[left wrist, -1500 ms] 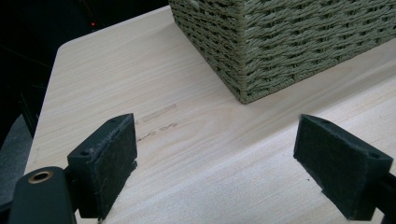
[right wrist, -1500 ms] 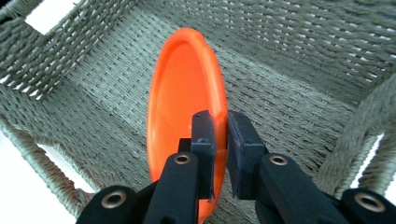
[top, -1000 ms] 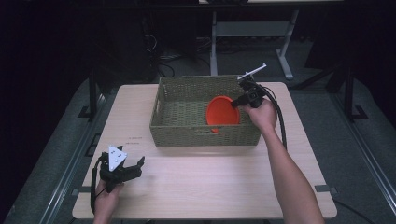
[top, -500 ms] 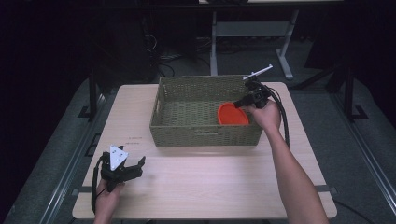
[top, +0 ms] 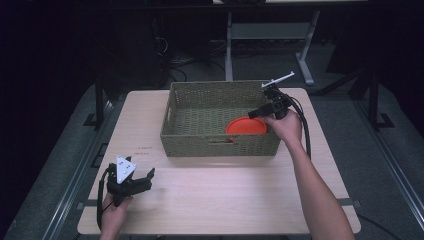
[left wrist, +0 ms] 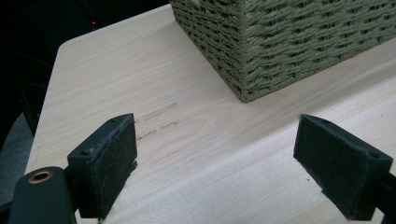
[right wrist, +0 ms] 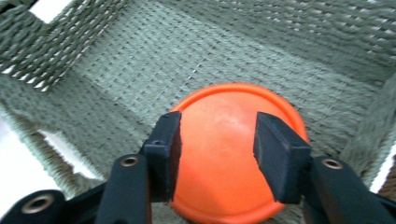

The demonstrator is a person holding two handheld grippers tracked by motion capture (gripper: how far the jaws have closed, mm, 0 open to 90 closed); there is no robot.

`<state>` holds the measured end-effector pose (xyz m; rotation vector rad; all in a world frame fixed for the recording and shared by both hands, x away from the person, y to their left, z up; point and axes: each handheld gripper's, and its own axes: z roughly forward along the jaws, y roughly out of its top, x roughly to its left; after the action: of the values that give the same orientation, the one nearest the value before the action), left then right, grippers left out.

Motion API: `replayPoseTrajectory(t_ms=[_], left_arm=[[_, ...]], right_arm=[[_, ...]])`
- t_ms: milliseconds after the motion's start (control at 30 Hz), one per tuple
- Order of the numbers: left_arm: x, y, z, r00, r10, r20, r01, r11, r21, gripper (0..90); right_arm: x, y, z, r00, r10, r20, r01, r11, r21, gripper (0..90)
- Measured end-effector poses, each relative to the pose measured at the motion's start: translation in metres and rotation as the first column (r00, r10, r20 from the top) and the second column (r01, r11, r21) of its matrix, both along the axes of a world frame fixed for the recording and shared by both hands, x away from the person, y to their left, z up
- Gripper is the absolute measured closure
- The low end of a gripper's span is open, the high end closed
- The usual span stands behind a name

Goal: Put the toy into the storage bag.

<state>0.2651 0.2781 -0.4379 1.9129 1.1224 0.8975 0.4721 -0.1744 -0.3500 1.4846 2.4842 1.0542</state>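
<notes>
An orange round plate [top: 244,125] lies flat on the floor of the woven basket [top: 218,85], in its near right corner. My right gripper [top: 256,114] hangs just above the plate's right side. Its jaws have just been opening and stand apart without pressing on anything. In the right gripper view the plate [right wrist: 233,100] lies below the open right gripper [right wrist: 217,140], on the weave of the basket [right wrist: 93,88]. My left gripper [top: 146,179] rests on the table near the front left, open and holding nothing. In the left gripper view the left gripper [left wrist: 215,163] spans bare tabletop.
The light wooden table [top: 225,195] has free room in front of the basket. One corner of the basket [left wrist: 280,46] stands close ahead of the left gripper. Faint marks [left wrist: 156,122] show on the tabletop. A metal stand [top: 270,30] is on the floor behind the table.
The right gripper lowered the tilted orange plate into the basket and let go; the plate now lies flat. The left hand and gripper kept still.
</notes>
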Motion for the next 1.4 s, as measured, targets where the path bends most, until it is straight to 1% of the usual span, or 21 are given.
replayPoseTrajectory(t_ms=[33, 100, 167, 267, 300, 333, 467, 500, 600, 667, 733, 833, 900, 933, 1033, 1300, 1400], left_arm=[[0.000, 0.000, 0.000, 1.0000, -0.003, -0.002, 0.003, 1.0000, 0.004, 12.8], [0.000, -0.001, -0.001, 0.9999, -0.009, -0.006, 0.010, 0.9999, 0.013, 12.8], [0.000, -0.001, -0.001, 0.9999, -0.011, -0.008, 0.011, 0.9998, 0.014, 12.8], [0.000, -0.001, 0.000, 0.9999, -0.010, -0.005, 0.010, 0.9999, 0.010, 12.8], [0.000, -0.001, 0.000, 1.0000, -0.008, -0.005, 0.009, 0.9999, 0.010, 12.8], [0.000, 0.000, 0.000, 1.0000, -0.006, -0.005, 0.006, 1.0000, 0.007, 12.8], [0.000, -0.001, 0.000, 1.0000, -0.007, -0.005, 0.007, 1.0000, 0.006, 12.8], [0.000, -0.001, 0.000, 1.0000, -0.007, -0.005, 0.007, 1.0000, 0.006, 12.8], [0.000, 0.000, 0.000, 1.0000, -0.007, -0.005, 0.007, 0.9999, 0.008, 12.8], [0.000, 0.000, 0.000, 1.0000, -0.005, -0.004, 0.005, 1.0000, 0.007, 12.8], [0.000, 0.000, 0.000, 1.0000, -0.004, -0.003, 0.004, 1.0000, 0.006, 12.8], [0.000, 0.000, 0.000, 1.0000, -0.004, -0.003, 0.004, 1.0000, 0.006, 12.8], [0.000, 0.000, 0.000, 1.0000, -0.004, -0.004, 0.004, 1.0000, 0.005, 12.8], [0.000, 0.000, 0.000, 1.0000, -0.004, -0.005, 0.004, 1.0000, 0.006, 12.8], [0.000, -0.001, 0.000, 1.0000, -0.005, -0.005, 0.005, 1.0000, 0.006, 12.8], [0.000, 0.000, 0.000, 1.0000, -0.001, -0.006, 0.001, 1.0000, 0.006, 12.8], [0.000, 0.000, 0.000, 1.0000, 0.000, -0.006, 0.000, 1.0000, 0.005, 12.8]], right_arm=[[-0.001, 0.000, 0.000, 1.0000, 0.001, 0.007, -0.001, 1.000, -0.001, 47.6], [-0.002, -0.001, 0.001, 1.0000, 0.004, 0.008, -0.004, 1.000, 0.003, 46.4], [-0.004, -0.002, 0.002, 1.0000, 0.006, -0.003, -0.006, 1.000, 0.016, 42.7], [-0.007, -0.004, 0.005, 1.0000, 0.008, -0.005, -0.008, 0.999, 0.044, 39.4], [-0.007, -0.005, 0.007, 0.9999, 0.014, -0.004, -0.014, 0.999, 0.050, 38.4], [-0.009, -0.005, 0.009, 0.9996, 0.027, 0.005, -0.027, 0.997, 0.066, 37.1], [-0.012, -0.004, 0.011, 0.9992, 0.038, -0.006, -0.038, 0.996, 0.075, 33.7], [-0.013, -0.004, 0.012, 0.9992, 0.038, -0.012, -0.037, 0.996, 0.077, 33.2], [-0.016, -0.005, 0.013, 0.9988, 0.050, 0.001, -0.050, 0.995, 0.090, 32.1], [-0.017, -0.005, 0.014, 0.9987, 0.051, 0.001, -0.051, 0.994, 0.097, 31.6], [-0.021, -0.007, 0.014, 0.9985, 0.055, -0.001, -0.055, 0.992, 0.115, 30.2], [-0.024, -0.008, 0.014, 0.9983, 0.058, -0.007, -0.057, 0.991, 0.121, 29.5], [-0.027, -0.010, 0.014, 0.9982, 0.060, -0.001, -0.060, 0.990, 0.130, 29.4], [-0.030, -0.012, 0.014, 0.9982, 0.060, -0.002, -0.059, 0.987, 0.146, 28.9], [-0.032, -0.014, 0.015, 0.9978, 0.066, 0.004, -0.066, 0.987, 0.148, 28.2], [-0.044, -0.020, 0.017, 0.9973, 0.072, 0.012, -0.073, 0.982, 0.177, 25.2], [-0.047, -0.023, 0.018, 0.9967, 0.078, 0.022, -0.081, 0.979, 0.187, 24.4]])
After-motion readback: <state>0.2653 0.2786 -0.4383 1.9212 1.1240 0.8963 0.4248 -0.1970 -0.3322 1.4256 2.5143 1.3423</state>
